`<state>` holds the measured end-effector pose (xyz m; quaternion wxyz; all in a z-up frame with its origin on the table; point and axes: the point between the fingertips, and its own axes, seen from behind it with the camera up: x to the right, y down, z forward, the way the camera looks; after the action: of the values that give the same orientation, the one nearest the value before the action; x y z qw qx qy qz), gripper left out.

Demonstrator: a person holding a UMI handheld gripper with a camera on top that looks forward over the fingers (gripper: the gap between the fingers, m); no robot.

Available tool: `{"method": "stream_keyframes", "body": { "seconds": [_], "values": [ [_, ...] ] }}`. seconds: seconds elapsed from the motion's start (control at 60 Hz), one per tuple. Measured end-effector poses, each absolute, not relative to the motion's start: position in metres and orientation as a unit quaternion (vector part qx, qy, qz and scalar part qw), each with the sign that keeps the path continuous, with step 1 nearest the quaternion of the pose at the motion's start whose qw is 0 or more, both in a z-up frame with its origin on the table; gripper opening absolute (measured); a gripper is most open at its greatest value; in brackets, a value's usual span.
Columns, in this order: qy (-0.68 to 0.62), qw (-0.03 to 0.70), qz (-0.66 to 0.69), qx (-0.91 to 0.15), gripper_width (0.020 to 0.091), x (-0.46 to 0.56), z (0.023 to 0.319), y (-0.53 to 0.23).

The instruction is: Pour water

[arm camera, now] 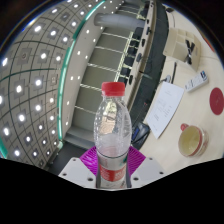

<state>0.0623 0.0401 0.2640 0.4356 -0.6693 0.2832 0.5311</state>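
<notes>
Your gripper (112,178) has its two fingers pressed against the lower body of a clear plastic water bottle with a red screw cap (112,125), so the jaws are clamped on it; the magenta pads (92,160) show on either side of the bottle's base. The bottle stands upright between the fingers, its cap still on, and a red band of label sits low on it where the pads meet it.

Everything else lies beyond the bottle. To its right you can see a pale tabletop (190,60) carrying a white sheet of paper (165,108) just beside the bottle, a small white bowl with a red rim (190,140) further right, and a red round object (217,98) past that; what it is you cannot tell. Left of the bottle spreads a dark surface dotted with white lights (35,70), edged by a curved green strip (68,60). Behind the cap runs a row of dark chairs (120,50).
</notes>
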Motion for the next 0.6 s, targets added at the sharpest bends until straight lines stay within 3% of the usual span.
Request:
{"method": "stream_keyframes", "body": {
  "seconds": [0.167,0.317,0.483,0.583,0.6],
  "values": [
    [0.138,0.579,0.349,-0.724,0.0343,0.138,0.301,0.052],
    [0.038,0.64,0.18,-0.746,0.0343,0.207,0.295,0.06],
    [-0.02,0.63,0.058,-0.774,0.0343,0.263,0.236,0.057],
    [-0.022,0.611,0.031,-0.791,0.0342,0.286,0.186,0.059],
    [-0.024,0.608,0.028,-0.793,0.0343,0.291,0.164,0.076]
  ]
}}
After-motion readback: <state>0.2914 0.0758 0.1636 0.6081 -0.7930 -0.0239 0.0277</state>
